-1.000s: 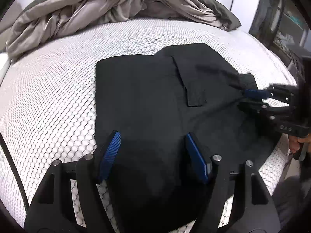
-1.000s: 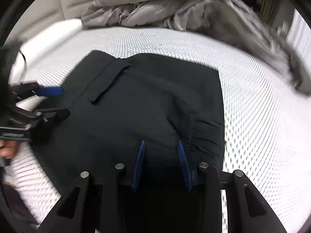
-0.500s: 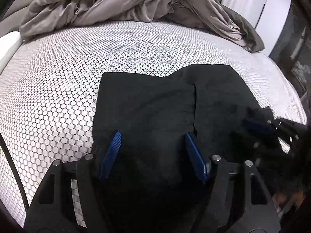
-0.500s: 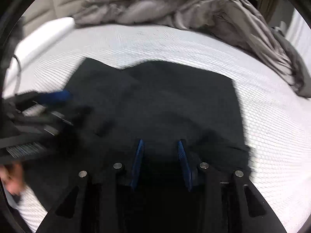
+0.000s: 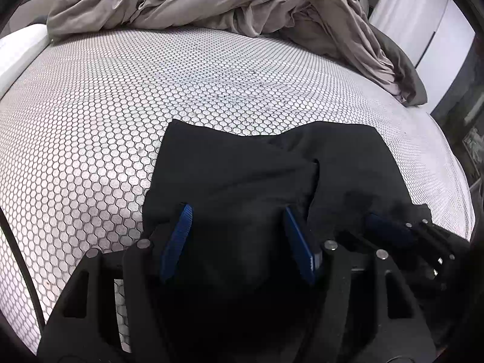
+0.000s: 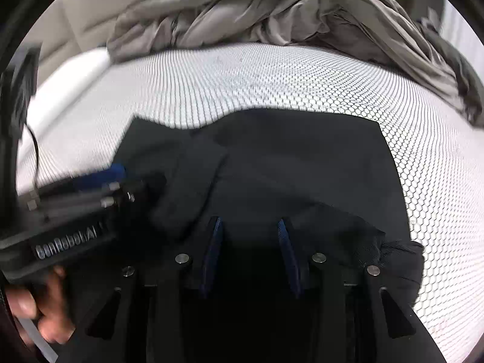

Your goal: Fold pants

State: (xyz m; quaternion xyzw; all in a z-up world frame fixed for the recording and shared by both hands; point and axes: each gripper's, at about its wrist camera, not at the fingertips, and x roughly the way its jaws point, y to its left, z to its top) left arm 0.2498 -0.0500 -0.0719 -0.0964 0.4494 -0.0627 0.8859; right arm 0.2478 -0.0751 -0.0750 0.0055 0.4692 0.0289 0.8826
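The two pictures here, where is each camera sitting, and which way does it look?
Left wrist view: rides the left claw, looking down along it at black pants on the mattress; the right claw shows beside it.
Right wrist view: rides the right claw, facing likewise; the left claw and a hand show.
Shared: pants, mattress, grey duvet.

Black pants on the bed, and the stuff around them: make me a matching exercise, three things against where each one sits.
Things:
1. black pants
2. grey duvet
3. left gripper

Places:
A. bunched at the far end of the mattress
B. spread on the near part of the honeycomb mattress
C. at the pants' near edge, cloth between its blue pads

Pairs: 1-B, 2-A, 3-C
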